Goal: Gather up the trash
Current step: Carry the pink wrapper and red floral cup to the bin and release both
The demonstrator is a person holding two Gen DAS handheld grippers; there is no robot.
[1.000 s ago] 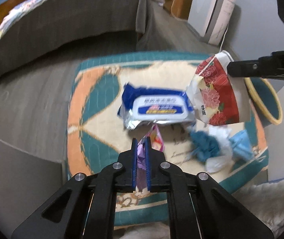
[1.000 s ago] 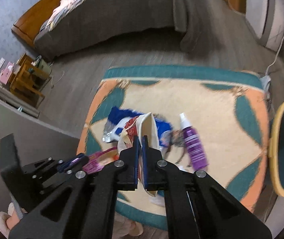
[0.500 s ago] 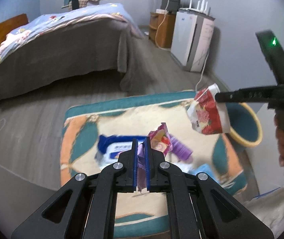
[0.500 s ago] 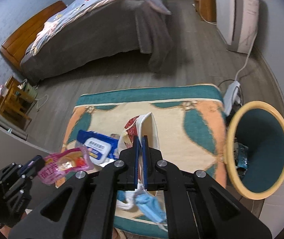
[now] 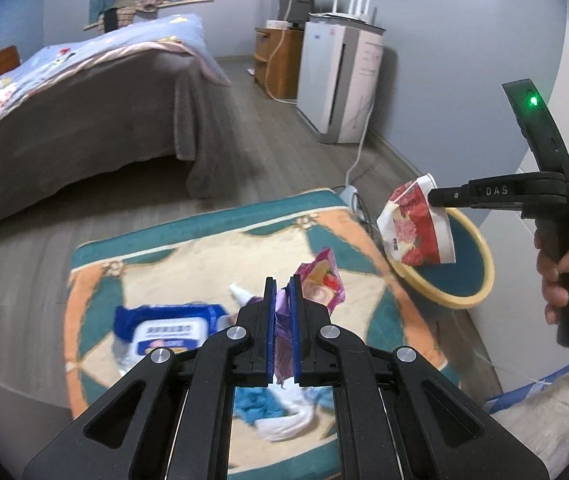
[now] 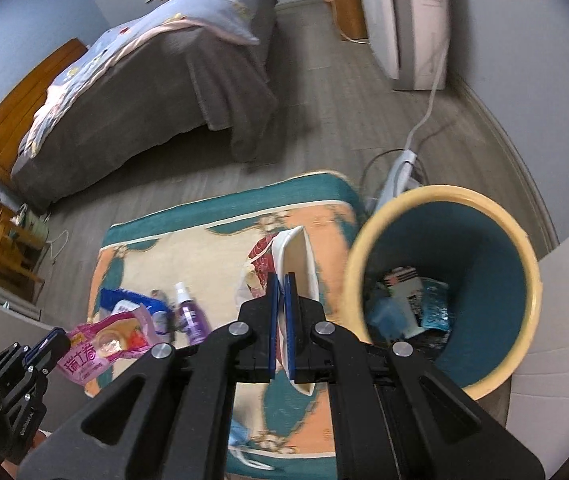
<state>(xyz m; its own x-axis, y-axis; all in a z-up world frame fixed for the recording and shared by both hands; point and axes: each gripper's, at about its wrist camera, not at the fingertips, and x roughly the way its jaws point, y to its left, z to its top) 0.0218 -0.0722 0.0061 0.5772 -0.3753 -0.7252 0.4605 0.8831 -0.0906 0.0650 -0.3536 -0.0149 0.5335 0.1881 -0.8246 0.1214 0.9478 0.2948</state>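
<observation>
Dim, cool, even indoor light with soft shadows under the bed, strong fisheye bending and black corners, motion blur on the bin rim and on the rug.

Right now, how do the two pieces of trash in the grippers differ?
The left gripper pinches a small pink snack wrapper, crumpled and printed with fruit; the right gripper pinches a larger red floral paper cup, squashed flat with a white inside. The cup hangs close to the bin's rim; the wrapper hangs over the rug, farther from the bin. Both are lifted clear of the rug and clamped between shut jaws.
</observation>
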